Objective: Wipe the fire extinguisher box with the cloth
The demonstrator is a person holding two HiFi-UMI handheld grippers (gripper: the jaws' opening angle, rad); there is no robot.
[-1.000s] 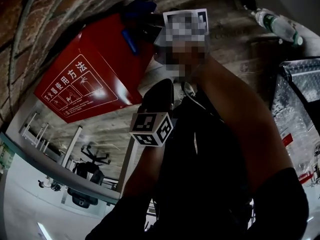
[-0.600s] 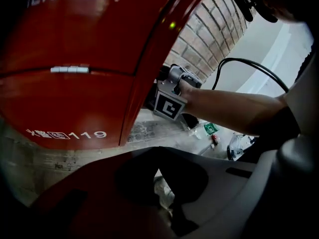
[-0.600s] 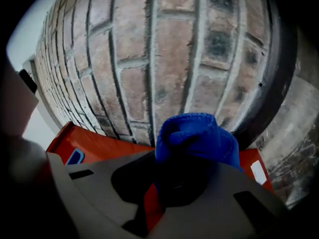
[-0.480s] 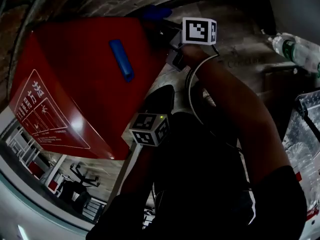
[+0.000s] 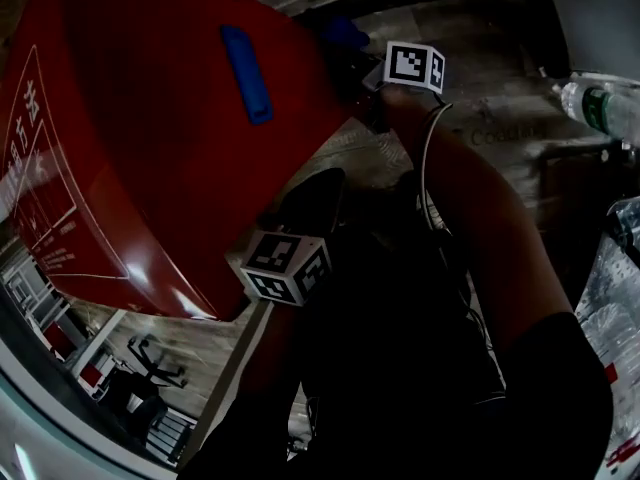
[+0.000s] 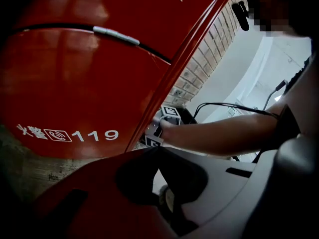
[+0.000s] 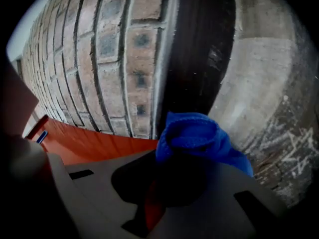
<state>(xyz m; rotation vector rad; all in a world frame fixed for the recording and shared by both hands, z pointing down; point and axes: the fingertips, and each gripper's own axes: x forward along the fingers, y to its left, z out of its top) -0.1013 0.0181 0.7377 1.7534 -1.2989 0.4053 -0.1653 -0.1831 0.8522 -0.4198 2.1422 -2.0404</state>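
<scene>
The red fire extinguisher box (image 5: 150, 138) fills the left of the head view and has a blue handle (image 5: 246, 73) on its face. In the left gripper view the box (image 6: 75, 78) shows white "119" print and a metal latch (image 6: 115, 35). My right gripper (image 5: 362, 58) is at the box's far corner, shut on a bunched blue cloth (image 5: 345, 33). In its own view the right gripper (image 7: 169, 156) has the cloth (image 7: 199, 138) bulging from its jaws over the red box edge (image 7: 89, 141). The left gripper (image 5: 322, 183) hangs beside the box near its lower edge; in its own view the left gripper (image 6: 158, 151) has its jaws together, holding nothing.
A brick wall (image 7: 99, 49) runs behind the box, with a dark gap and grey concrete (image 7: 259, 83) beside it. A plastic bottle (image 5: 600, 103) lies at the right edge of the head view. A cable (image 5: 430, 158) trails along the person's right forearm.
The head view has closed in, so the red box looks much larger. My right gripper with the cloth now sits at the box's far corner. The left gripper sits a little lower in view.
</scene>
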